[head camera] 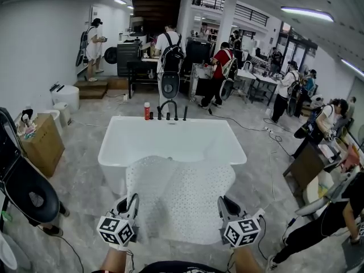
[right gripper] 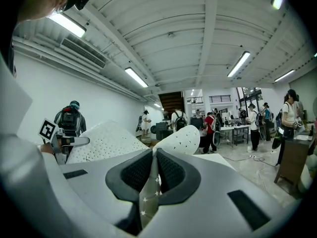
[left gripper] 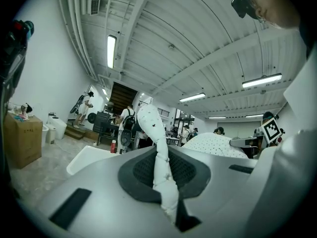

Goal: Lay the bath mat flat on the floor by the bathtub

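Because the bath mat (head camera: pixel 181 198) is soft, light and perforated, it sags between its near corners, with its far edge at the near rim of the bathtub (head camera: pixel 108 155); the corners look the best hold. The left tongs (head camera: pixel 132 203) and right tongs (head camera: pixel 223 203) each clamp one corner, above the marbled floor (head camera: pixel 79 186) of a busy room with people beyond

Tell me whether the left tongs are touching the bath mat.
Touching. The left gripper view shows the left tongs pinching the bath mat between both pads.
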